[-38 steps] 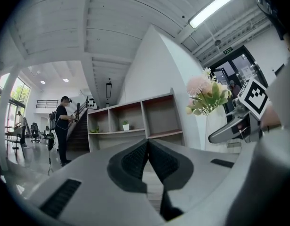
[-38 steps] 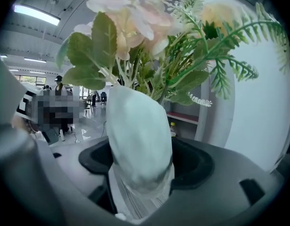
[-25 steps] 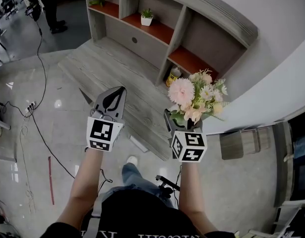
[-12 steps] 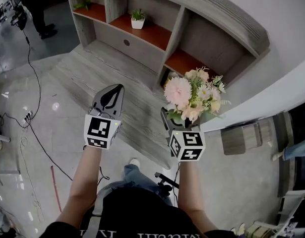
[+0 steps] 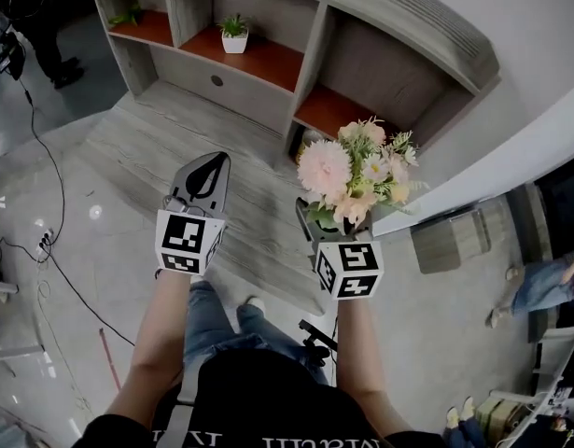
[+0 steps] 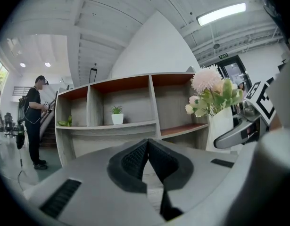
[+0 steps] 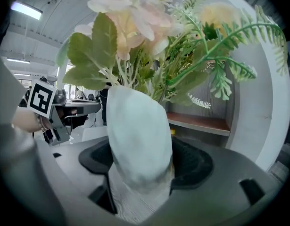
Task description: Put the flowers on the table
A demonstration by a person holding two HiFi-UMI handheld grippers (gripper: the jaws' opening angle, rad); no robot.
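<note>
In the head view, the right gripper carries a bunch of pale pink, cream and white artificial flowers with green fern leaves. The flowers rise just beyond its jaws, in the air above the grey floor. The left gripper is beside it, well apart, with its jaws pressed together and nothing in them. Beyond both pairs of jaws stands a grey wooden shelf unit with red-brown boards. One of its compartments holds a small white pot with a green plant.

In the left gripper view, the black pads of the jaws meet at the tip and nothing is between them. To the right of these jaws, a tall white matte vase stands upright and contains the flowers. Far to the left of the jaws a person in dark clothes stands by the shelf unit.

In the right gripper view, the vase fills the gap between the jaws, which are closed against its two sides, about half open. The vase is smooth and egg-shaped, narrower at the top. The stems and leaves come out of its mouth and spread wide above the jaws.
</note>
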